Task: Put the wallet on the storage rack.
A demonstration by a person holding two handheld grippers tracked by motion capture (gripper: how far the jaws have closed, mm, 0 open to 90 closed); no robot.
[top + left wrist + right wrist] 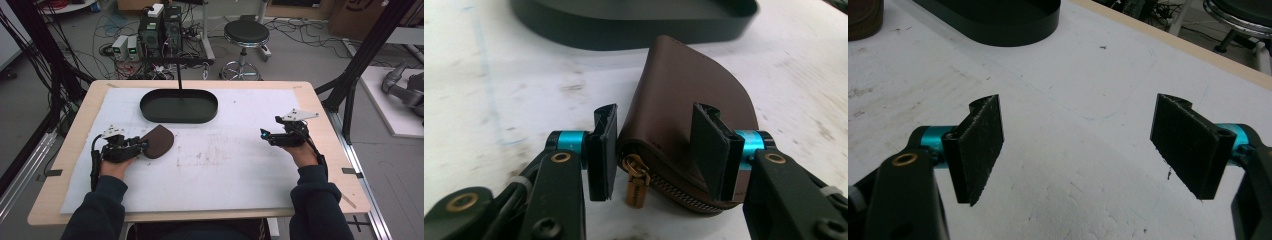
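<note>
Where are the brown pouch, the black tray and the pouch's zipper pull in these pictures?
brown pouch [684,85]: left gripper view, on its leather flap.
black tray [150,112]: high view, on its front wall.
zipper pull [638,191]: left gripper view, on the brass tab.

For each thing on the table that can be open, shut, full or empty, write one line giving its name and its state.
Brown pouch: zip shut, lying flat on the white mat.
Black tray: empty, beyond the pouch.
Left gripper: jaws closed on the pouch's zip end.
Right gripper: jaws wide open, nothing between them.
</note>
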